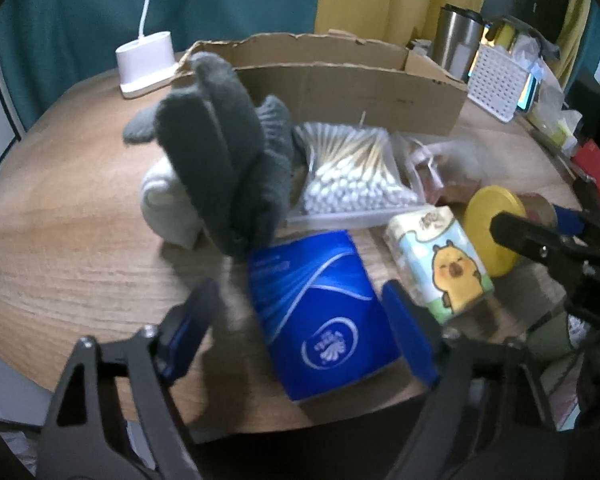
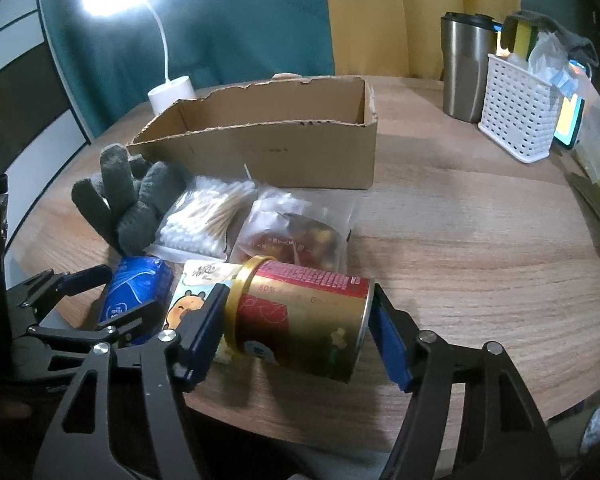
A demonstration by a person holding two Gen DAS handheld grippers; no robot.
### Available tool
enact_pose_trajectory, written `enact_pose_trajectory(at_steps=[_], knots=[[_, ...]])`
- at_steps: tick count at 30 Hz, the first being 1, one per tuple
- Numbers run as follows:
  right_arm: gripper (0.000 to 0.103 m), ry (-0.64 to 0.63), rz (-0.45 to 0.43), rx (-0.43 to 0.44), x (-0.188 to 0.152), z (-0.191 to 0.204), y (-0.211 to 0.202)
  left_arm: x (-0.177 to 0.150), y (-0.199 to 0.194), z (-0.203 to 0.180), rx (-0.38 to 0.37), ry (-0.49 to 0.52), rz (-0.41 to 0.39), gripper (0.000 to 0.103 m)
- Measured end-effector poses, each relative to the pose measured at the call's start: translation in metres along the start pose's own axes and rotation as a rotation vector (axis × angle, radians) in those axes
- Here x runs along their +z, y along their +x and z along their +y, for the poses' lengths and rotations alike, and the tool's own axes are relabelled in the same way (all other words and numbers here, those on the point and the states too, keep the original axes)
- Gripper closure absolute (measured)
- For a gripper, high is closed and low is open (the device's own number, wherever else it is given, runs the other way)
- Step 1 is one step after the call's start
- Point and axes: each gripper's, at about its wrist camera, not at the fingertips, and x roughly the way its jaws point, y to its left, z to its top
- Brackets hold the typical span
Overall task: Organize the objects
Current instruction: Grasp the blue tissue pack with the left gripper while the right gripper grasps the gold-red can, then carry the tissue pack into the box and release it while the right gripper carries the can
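While the right gripper (image 2: 296, 328) is spread around a tin (image 2: 300, 316) lying on its side, its pads at the tin's two ends with no firm clamp to be made out, the left gripper (image 1: 300, 320) is held open over a blue pack (image 1: 320, 312), nothing being gripped.

Little of the sorting appears done: the box (image 2: 300, 152) is seen empty as far as its inside shows. Outside it, crowded just before its front wall, are found the glove (image 2: 124, 200), the swabs (image 2: 204, 216), a snack bag (image 2: 296, 228), the tissue pack (image 1: 440, 264), the blue pack and the tin. All six are judged left to be put away.

A round wooden table (image 2: 480, 248) bears everything. A lamp (image 2: 172, 92), a steel mug (image 2: 464, 68) and a white basket (image 2: 516, 108) stand toward its far edge. Teal and yellow curtains hang behind.
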Motion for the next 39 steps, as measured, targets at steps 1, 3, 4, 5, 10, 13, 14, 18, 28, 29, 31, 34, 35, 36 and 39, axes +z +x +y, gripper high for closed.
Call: enact_pose_trajectory(at_steps=[1, 3, 4, 5, 10, 13, 14, 18, 28, 29, 31, 34, 35, 36, 39], knots=[[0.032, 0.000, 0.000, -0.002, 0.000, 0.000, 0.000, 0.000, -0.001, -0.001, -0.002, 0.003, -0.002, 0.036], [0.032, 0.000, -0.003, -0.007, 0.000, 0.000, -0.001, 0.000, -0.002, -0.001, -0.011, 0.002, -0.004, 0.037], [0.033, 0.000, -0.004, -0.009, 0.000, -0.001, -0.002, 0.000, -0.003, -0.001, -0.015, 0.001, -0.005, 0.039], [0.033, 0.001, -0.005, -0.012, -0.001, -0.001, -0.002, 0.000, -0.004, 0.000, -0.028, -0.002, -0.007, 0.040], [0.033, -0.005, -0.024, -0.022, 0.000, 0.000, -0.010, -0.001, -0.009, -0.005, -0.051, 0.011, -0.016, 0.045], [0.033, -0.004, -0.035, -0.027, 0.001, 0.000, -0.014, 0.000, -0.014, -0.006, -0.062, 0.015, -0.029, 0.045], [0.033, -0.004, -0.038, -0.029, 0.001, 0.000, -0.016, 0.001, -0.017, -0.007, -0.065, 0.017, -0.036, 0.045], [0.033, -0.004, -0.052, -0.036, 0.003, -0.001, -0.022, 0.003, -0.028, -0.011, -0.077, 0.032, -0.064, 0.045], [0.033, -0.015, -0.088, -0.048, 0.014, -0.003, -0.037, 0.018, -0.047, -0.019, -0.107, 0.062, -0.118, 0.045], [0.033, -0.015, -0.091, -0.049, 0.016, -0.004, -0.038, 0.020, -0.048, -0.019, -0.111, 0.063, -0.124, 0.045], [0.033, -0.014, -0.098, -0.049, 0.019, -0.005, -0.040, 0.024, -0.052, -0.020, -0.119, 0.066, -0.138, 0.045], [0.033, -0.016, -0.106, -0.051, 0.024, -0.006, -0.044, 0.031, -0.055, -0.023, -0.126, 0.072, -0.149, 0.045], [0.033, -0.017, -0.110, -0.052, 0.026, -0.006, -0.045, 0.033, -0.056, -0.023, -0.129, 0.074, -0.153, 0.045], [0.033, -0.020, -0.115, -0.053, 0.029, -0.007, -0.046, 0.035, -0.057, -0.024, -0.131, 0.076, -0.158, 0.045], [0.033, -0.020, -0.122, -0.054, 0.034, -0.008, -0.048, 0.042, -0.058, -0.025, -0.132, 0.076, -0.165, 0.045]])
